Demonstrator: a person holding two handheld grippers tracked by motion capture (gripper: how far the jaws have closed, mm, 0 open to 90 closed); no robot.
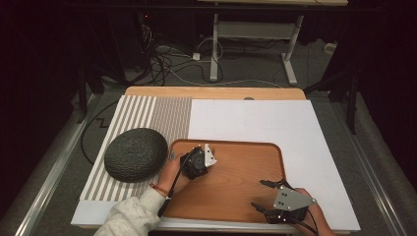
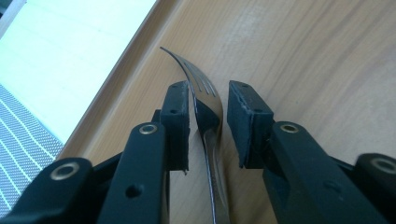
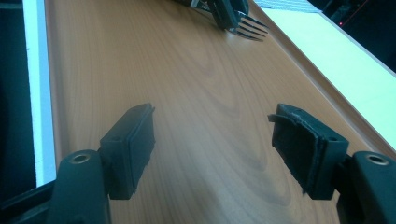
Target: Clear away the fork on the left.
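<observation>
In the high view, the left gripper (image 1: 198,162) sits near the wooden tray's (image 1: 246,196) far left corner, and the right gripper (image 1: 268,194) hovers near its near right corner, jaws spread with nothing between them. The left gripper view adds a metal fork (image 2: 205,100), shiny and curved, between the slightly parted pads, touching the left one. The right gripper view shows the tines (image 3: 250,27) near the tray's far rim.
</observation>
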